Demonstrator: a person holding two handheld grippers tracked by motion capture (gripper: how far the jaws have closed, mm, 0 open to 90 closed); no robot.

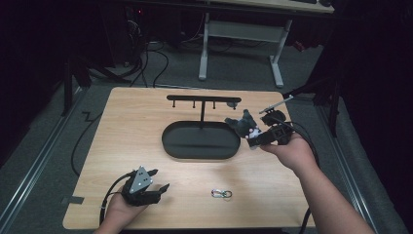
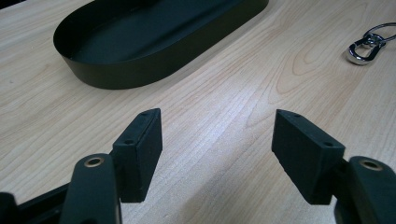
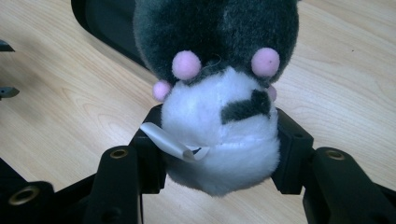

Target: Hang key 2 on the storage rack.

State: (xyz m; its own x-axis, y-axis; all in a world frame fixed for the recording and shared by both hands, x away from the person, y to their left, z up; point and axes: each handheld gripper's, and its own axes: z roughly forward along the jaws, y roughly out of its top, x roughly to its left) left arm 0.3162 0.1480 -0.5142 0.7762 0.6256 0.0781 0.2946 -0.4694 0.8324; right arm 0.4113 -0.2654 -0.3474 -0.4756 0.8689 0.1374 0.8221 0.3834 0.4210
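- the right tongs [image 1: 254,137] are clenched on a small plush toy [image 1: 242,124], held above the wooden surface [image 1: 122,126] just beside the right end of the black oval tray [image 1: 200,140].
- in the right gripper view the plush toy [image 3: 219,93] sits between the two black jaws, which press on both sides of its white lower half; its upper part is dark grey with small pink pom-pom dots, and a white fabric tag [image 3: 170,143] curls out at its left side.
- the right hand [image 1: 292,152] comes in from the lower right, with a cable trailing from its gripper.
- the left tongs [image 1: 155,179] are released, jaws spread wide with nothing between them, low over the near-left part of the surface; the left hand [image 1: 122,207] holds them from below, and a grey three-cornered plate sits on top.
- in the left gripper view the left tongs [image 2: 217,154] frame bare wood grain, with the tray [image 2: 154,42] ahead of them and a silver clip with a ring [image 2: 366,46] at the far right.
- in the high view the silver clip [image 1: 221,193] lies flat on the surface near the front edge, to the right of the left tongs and well apart from the tray.
- a thin black post rises from the tray and carries a horizontal bar with small pegs [image 1: 203,99].
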